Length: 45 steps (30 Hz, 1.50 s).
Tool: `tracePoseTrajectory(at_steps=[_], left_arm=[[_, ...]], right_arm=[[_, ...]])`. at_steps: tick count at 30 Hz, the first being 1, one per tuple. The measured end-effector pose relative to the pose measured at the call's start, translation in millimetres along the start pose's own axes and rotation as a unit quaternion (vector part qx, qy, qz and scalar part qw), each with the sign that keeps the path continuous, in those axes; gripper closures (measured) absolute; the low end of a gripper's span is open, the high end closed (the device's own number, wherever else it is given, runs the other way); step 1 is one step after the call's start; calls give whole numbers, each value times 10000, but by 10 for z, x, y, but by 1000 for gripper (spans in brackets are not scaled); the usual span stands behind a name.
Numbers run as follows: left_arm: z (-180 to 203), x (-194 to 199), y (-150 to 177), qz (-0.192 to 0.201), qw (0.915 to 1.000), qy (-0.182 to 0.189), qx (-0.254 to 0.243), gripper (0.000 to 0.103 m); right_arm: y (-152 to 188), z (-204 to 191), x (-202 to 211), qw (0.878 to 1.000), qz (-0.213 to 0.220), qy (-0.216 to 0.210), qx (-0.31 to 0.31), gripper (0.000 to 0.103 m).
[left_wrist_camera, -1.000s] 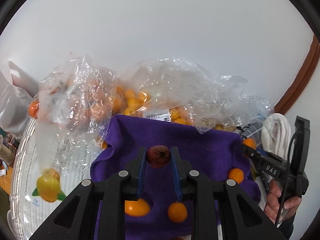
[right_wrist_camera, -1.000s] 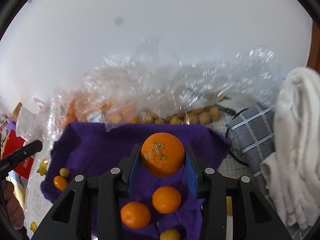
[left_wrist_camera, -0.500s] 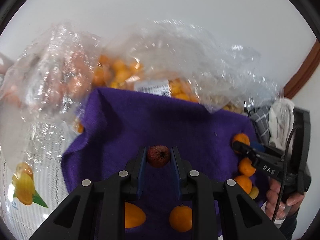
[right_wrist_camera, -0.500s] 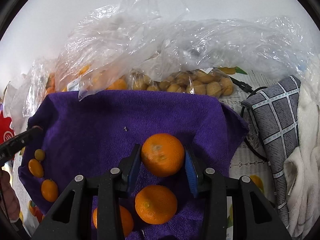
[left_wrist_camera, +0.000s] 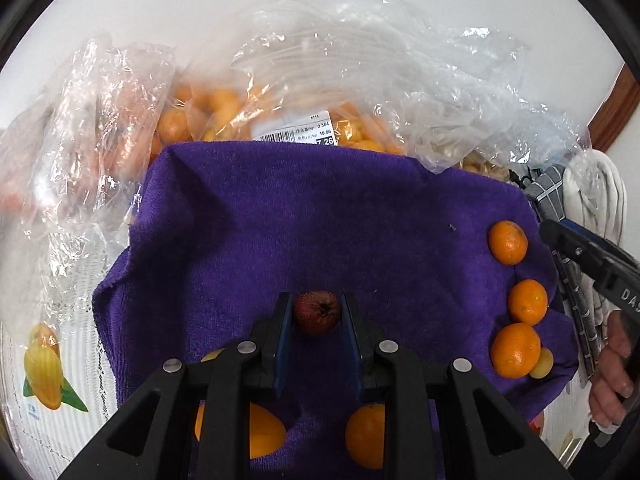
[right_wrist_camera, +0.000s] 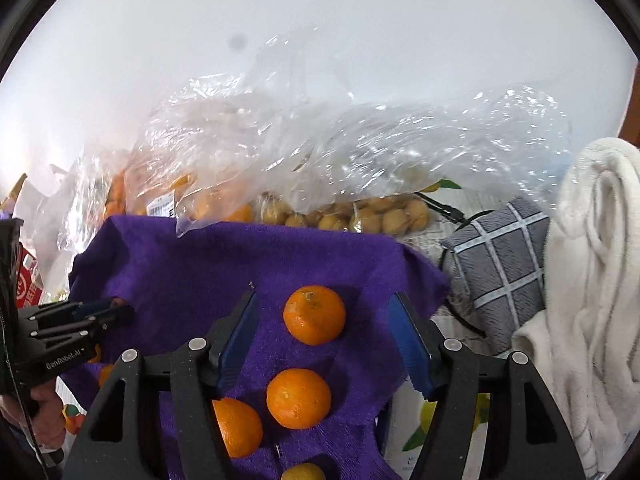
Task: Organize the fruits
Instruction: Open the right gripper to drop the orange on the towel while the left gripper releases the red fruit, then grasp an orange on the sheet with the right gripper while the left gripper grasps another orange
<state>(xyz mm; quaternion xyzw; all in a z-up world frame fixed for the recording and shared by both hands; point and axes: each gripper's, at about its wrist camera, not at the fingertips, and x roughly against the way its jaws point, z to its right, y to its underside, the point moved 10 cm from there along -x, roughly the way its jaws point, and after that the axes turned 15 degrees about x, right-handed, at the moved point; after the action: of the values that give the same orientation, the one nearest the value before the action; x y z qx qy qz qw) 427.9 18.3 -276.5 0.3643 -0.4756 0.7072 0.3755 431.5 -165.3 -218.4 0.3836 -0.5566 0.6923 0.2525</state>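
Note:
My left gripper (left_wrist_camera: 316,314) is shut on a small dark red fruit (left_wrist_camera: 318,311), held low over the purple towel (left_wrist_camera: 312,224). My right gripper (right_wrist_camera: 324,312) has its jaws opening; an orange (right_wrist_camera: 314,314) lies on the purple towel (right_wrist_camera: 200,264) between them, and the pads stand apart from it. Two more oranges (right_wrist_camera: 298,397) lie in a row nearer the camera. In the left wrist view the same three oranges (left_wrist_camera: 508,242) line the towel's right edge, with the right gripper (left_wrist_camera: 556,236) beside them. Two orange fruits (left_wrist_camera: 366,436) lie under the left gripper's body.
Clear plastic bags (left_wrist_camera: 360,92) of orange and tan fruit lie behind the towel, against a white wall. A grey checked cloth (right_wrist_camera: 500,264) and a white towel (right_wrist_camera: 592,280) sit to the right. A hand (left_wrist_camera: 612,376) holds the right gripper. A printed tablecloth (left_wrist_camera: 44,364) covers the table.
The right gripper lowered the orange onto the towel, then opened and let it go. The left gripper sank toward the towel with the red fruit still held.

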Motion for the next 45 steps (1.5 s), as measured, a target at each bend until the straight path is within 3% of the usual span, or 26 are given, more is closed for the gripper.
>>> tracePoseTrajectory(at_steps=[3, 5, 8, 10, 13, 17, 22, 26, 28, 32, 34, 38, 45], left_arm=[[34, -51, 21, -18, 10000, -69, -19, 79], [86, -69, 27, -59, 10000, -52, -41, 72], [120, -9, 18, -67, 10000, -68, -3, 68], [146, 104, -7, -4, 10000, 20, 57, 64], [181, 361, -61, 217, 9996, 144, 109, 47], [118, 800, -60, 545, 9983, 208, 77, 43], [-342, 1100, 122, 687, 9974, -70, 223, 42], [-803, 1282, 397, 696, 9965, -331, 308, 42], [-1008, 1335, 547, 657, 9962, -413, 400, 43], [-1282, 1380, 823, 550, 9962, -427, 533, 43], [-1379, 1388, 931, 533, 9960, -447, 567, 43], [-1538, 1412, 1127, 473, 9959, -405, 652, 43], [-1620, 1333, 1389, 398, 9957, -500, 675, 43]], right_arm=[[7, 0, 63, 10000, -20, 67, -20, 37], [0, -51, 114, 9999, 17, 120, -7, 37], [64, -125, 234, 9998, 40, 200, -31, 37], [136, -158, 334, 9997, 38, 225, -45, 37], [304, -214, 539, 9996, 35, 283, -66, 37], [532, -296, 747, 9992, -1, 400, -37, 37], [782, -645, 918, 9996, 66, 215, 178, 37], [922, -1044, 911, 9994, 127, -149, 280, 55], [998, -1252, 847, 9988, 49, -314, 376, 57], [1128, -1673, 812, 9955, 54, -593, 736, 56], [1187, -1873, 812, 9934, 60, -672, 924, 50], [1250, -2142, 806, 9902, 145, -990, 974, 49], [1304, -2297, 550, 9917, -26, -764, 1036, 52]])
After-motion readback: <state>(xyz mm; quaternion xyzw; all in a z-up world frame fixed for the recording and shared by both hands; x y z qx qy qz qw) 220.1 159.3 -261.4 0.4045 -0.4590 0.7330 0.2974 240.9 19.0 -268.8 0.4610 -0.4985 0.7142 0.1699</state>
